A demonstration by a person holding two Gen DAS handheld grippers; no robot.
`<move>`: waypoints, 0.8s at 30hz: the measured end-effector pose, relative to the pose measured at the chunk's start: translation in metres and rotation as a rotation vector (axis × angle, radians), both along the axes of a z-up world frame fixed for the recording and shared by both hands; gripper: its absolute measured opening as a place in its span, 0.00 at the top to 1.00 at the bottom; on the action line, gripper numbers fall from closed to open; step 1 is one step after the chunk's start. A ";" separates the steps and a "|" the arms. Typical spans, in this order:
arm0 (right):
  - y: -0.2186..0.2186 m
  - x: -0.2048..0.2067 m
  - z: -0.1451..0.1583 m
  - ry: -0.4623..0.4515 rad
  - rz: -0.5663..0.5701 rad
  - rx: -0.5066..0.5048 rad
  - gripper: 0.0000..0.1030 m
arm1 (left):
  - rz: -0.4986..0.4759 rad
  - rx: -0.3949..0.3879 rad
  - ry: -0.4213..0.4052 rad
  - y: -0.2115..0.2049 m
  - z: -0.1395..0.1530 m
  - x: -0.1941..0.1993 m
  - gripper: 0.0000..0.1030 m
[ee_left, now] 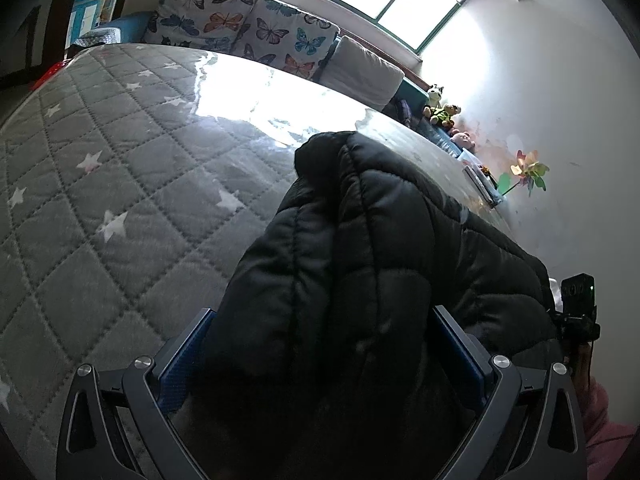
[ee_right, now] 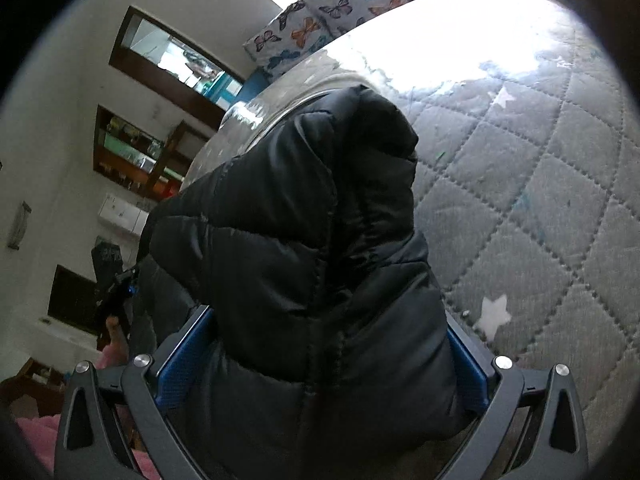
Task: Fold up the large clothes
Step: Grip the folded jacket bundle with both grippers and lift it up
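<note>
At the bottom centre of the left wrist view, the left tool point(ee_left: 320, 356) has both blue-padded fingers point(ee_left: 182, 364) spread wide around a thick bunch of the black puffer jacket point(ee_left: 360, 240), padding filling the gap between them and pressing against both pads, so it is clamped on the jacket. The jacket rises from the tool up to mid-frame and runs off toward the right edge, lying on the grey quilted mattress point(ee_left: 100, 200) with white stars (glossy, strong window glare at upper centre). Butterfly cushions point(ee_left: 240, 28) sit along the far edge at the top, a plain grey cushion point(ee_left: 360, 72) just right of them. Small stuffed toys point(ee_left: 442, 110) and a paper pinwheel point(ee_left: 528, 170) are by the white wall at right. The other tool's body shows at the right edge, with a pink sleeve point(ee_left: 600, 420) below it.

In the right wrist view, bottom centre, the right tool point(ee_right: 328, 356) is likewise clamped on the jacket point(ee_right: 300, 220), its blue pads point(ee_right: 184, 356) hard against the bulging fabric. The jacket fills the middle of the frame; the mattress point(ee_right: 540, 200) takes the right half, butterfly cushions point(ee_right: 320, 20) at top centre. Dark wooden shelves point(ee_right: 136, 156) are on the wall at left, pink fabric point(ee_right: 36, 436) at lower left.
</note>
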State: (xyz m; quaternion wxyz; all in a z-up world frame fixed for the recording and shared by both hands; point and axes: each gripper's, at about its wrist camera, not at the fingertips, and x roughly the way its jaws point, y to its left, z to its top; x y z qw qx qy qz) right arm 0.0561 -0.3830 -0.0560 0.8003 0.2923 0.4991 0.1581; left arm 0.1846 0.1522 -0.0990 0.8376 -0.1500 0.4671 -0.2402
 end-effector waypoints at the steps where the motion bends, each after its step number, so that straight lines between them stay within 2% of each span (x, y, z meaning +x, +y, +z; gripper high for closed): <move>1: -0.001 0.001 -0.001 0.000 0.001 0.005 0.00 | 0.002 0.000 -0.001 0.001 0.000 -0.002 0.00; 9: 0.000 0.007 -0.001 0.015 -0.003 0.003 0.00 | 0.010 0.030 -0.023 0.005 -0.002 -0.012 0.00; 16: 0.004 0.008 0.000 0.028 -0.005 -0.005 0.00 | -0.036 0.073 -0.060 0.006 0.003 -0.011 0.00; 19: 0.010 0.009 0.001 0.037 -0.013 -0.020 0.00 | -0.065 0.132 -0.121 0.001 0.010 -0.015 0.00; 22: 0.014 0.010 0.002 0.043 -0.023 -0.034 0.00 | -0.098 0.232 -0.225 -0.009 0.021 -0.022 0.00; 24: 0.016 0.011 0.002 0.046 -0.027 -0.037 0.00 | -0.114 0.244 -0.236 -0.010 0.023 -0.022 0.00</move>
